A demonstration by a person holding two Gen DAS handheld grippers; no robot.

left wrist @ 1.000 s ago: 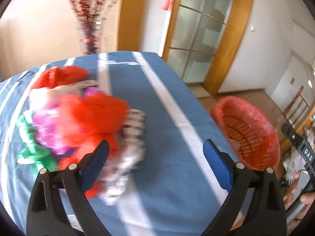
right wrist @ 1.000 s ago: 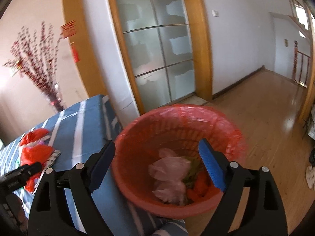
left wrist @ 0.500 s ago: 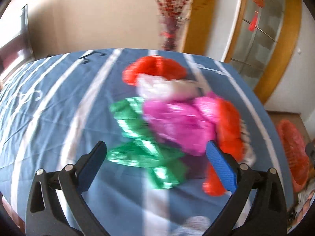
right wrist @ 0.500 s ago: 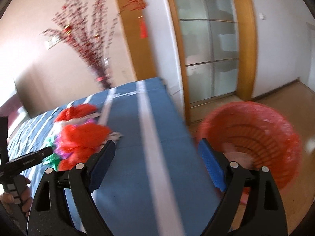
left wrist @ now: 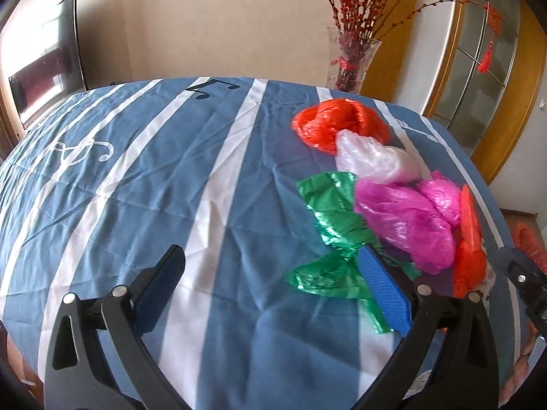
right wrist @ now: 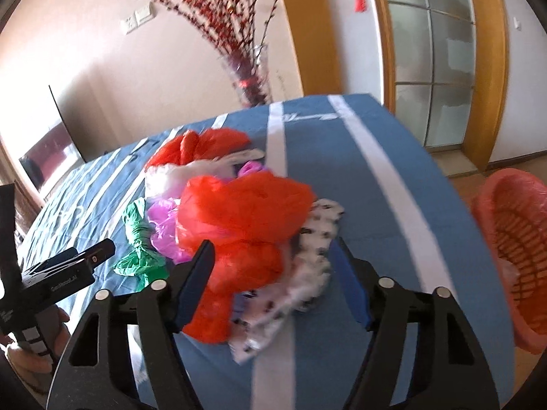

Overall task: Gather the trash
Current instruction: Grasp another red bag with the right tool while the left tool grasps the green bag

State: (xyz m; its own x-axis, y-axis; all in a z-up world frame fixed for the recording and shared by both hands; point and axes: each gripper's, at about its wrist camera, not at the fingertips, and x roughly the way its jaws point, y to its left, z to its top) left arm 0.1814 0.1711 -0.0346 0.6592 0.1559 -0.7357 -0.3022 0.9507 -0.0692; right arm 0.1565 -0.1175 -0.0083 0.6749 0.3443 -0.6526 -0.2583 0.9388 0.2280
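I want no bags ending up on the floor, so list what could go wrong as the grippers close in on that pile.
1. The red bag, patterned white bag and magenta bag overlap; the right hand-held gripper, whose jaws have just been closing, may drag a neighbour along and drop it.
2. The red basket sits beyond the table edge, so a loose bag could fall short.
3. The left hand-held gripper, open beside the green bag, may pinch the wrinkled tablecloth.

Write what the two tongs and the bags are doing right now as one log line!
left tongs: open, empty, beside green bag | right tongs: closing around red bag, not gripping | basket: off table edge
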